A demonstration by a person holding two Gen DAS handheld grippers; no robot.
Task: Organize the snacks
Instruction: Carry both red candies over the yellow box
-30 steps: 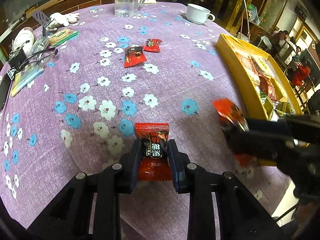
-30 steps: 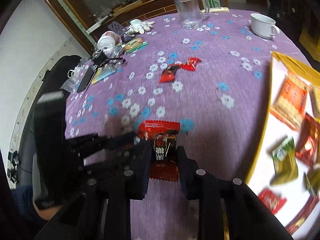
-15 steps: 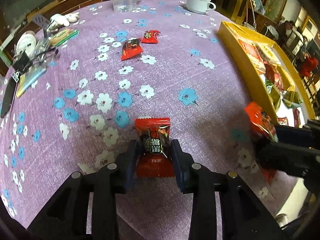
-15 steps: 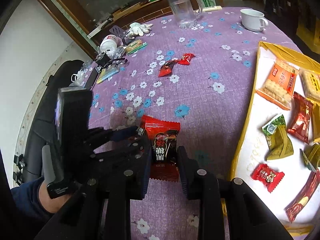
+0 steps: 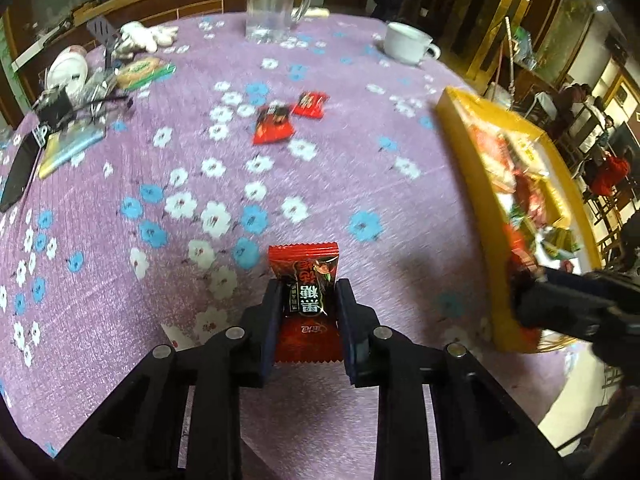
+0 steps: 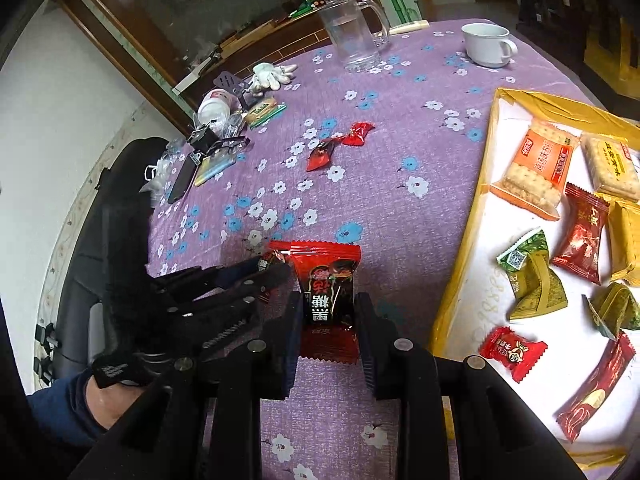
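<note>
My left gripper (image 5: 309, 300) holds a red candy (image 5: 304, 264) with black lettering just above the purple flowered tablecloth; its jaws are closing and the pads press the wrapper's sides. My right gripper (image 6: 327, 308) is shut on a second, matching red candy (image 6: 326, 268), close to the left wall of the yellow tray (image 6: 464, 256). In the left wrist view the right gripper (image 5: 520, 280) is a blur over the tray's wall (image 5: 472, 184). In the right wrist view the left gripper (image 6: 276, 270) sits just left of it. Two more red candies (image 5: 274, 124) (image 5: 310, 105) lie mid-table.
The tray holds several snacks: biscuit packs (image 6: 536, 164), green packets (image 6: 532, 276), red candies (image 6: 512, 352). A glass mug (image 5: 274, 0) and a white cup (image 5: 406, 42) stand at the far side. A phone (image 5: 18, 176), glasses and white gloves (image 5: 148, 34) lie at the far left.
The right gripper has carried its candy to the right, up to the tray's edge. The left gripper has kept its candy and stayed nearly still.
</note>
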